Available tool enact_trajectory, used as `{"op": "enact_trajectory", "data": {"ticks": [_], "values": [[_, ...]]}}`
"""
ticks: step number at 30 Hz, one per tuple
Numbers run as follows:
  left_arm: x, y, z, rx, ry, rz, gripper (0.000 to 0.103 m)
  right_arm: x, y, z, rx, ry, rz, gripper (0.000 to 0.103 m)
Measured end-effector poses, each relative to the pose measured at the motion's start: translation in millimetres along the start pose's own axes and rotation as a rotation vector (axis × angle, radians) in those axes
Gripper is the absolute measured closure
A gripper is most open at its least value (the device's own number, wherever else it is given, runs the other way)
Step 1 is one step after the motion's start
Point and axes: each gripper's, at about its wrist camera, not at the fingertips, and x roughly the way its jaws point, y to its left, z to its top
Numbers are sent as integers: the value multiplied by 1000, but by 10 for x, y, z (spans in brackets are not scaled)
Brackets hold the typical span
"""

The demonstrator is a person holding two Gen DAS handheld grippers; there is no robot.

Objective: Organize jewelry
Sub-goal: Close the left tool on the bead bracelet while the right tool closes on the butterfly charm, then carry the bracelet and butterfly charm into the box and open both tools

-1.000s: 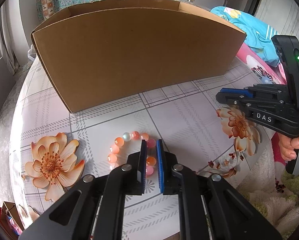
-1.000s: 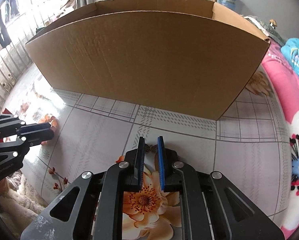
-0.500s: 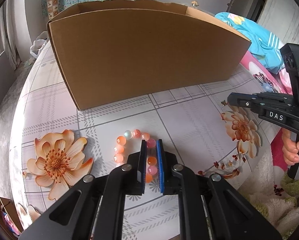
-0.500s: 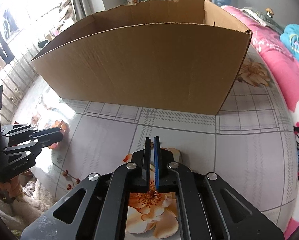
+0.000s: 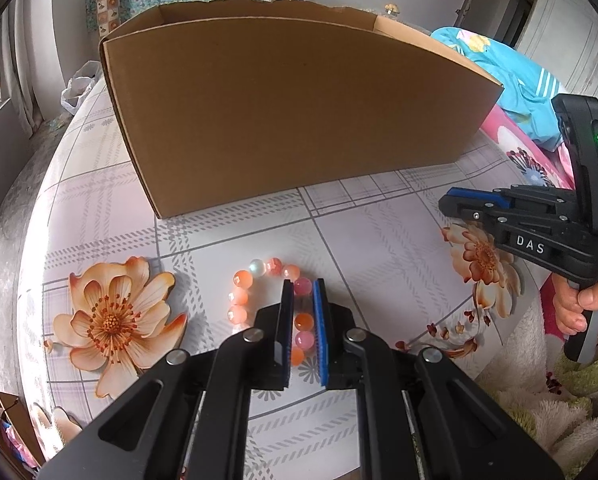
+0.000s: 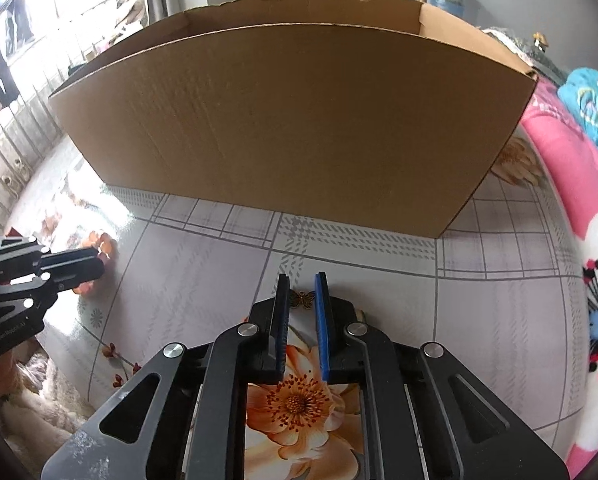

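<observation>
A bracelet of pink and orange beads (image 5: 255, 280) lies on the flowered tablecloth. My left gripper (image 5: 302, 288) is low over it, jaws a narrow gap apart astride its right side, with beads between the fingers. A small bronze butterfly charm (image 6: 302, 299) lies on the cloth between the tips of my right gripper (image 6: 302, 280), whose jaws stand a little apart around it. The right gripper also shows in the left wrist view (image 5: 455, 198), and the left gripper in the right wrist view (image 6: 95, 264). A large open cardboard box (image 5: 291, 120) stands behind both.
The box (image 6: 291, 128) takes up the back of the round table. A pink flowered blanket (image 6: 579, 208) and blue bedding (image 5: 511, 80) lie to the right. A fluffy cloth (image 5: 539, 400) lies at the table's near right edge.
The right gripper closed nearly shut half a second ago and has opened a little again around the butterfly charm. The left gripper has shifted a little over the bracelet, its jaw gap about the same.
</observation>
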Motion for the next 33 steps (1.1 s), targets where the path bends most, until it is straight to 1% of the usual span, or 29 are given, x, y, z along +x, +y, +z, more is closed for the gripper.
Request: {"op": "enact_trajectory", "data": {"ticks": [8,13,15,18,23,26,27,28,33], "values": [[-1,9,-2,-2,-2,-2,94,-27,-106,-24,47,0,41,93],[-98,50,-5,-1,-21,-6,94,-204,-160,-16,61,-24,54,93],[-178,59,4,-3,-37,-20,94,-279,-191,-2,65,-37,58,93],[-329,101,27,-29,-64,-68,94,-416,-220,8,80,-64,72,93],[-559,215,75,-86,-107,-143,94,-656,-308,41,122,-118,123,93],[-703,239,127,-113,-136,-193,94,-732,-307,77,141,-152,150,93],[-759,249,151,-121,-148,-218,94,-780,-318,96,146,-166,158,93],[-823,250,185,-124,-163,-240,94,-818,-317,113,150,-179,165,93],[-1053,199,368,-101,-209,-286,94,-1014,-350,274,161,-254,203,93]]}}
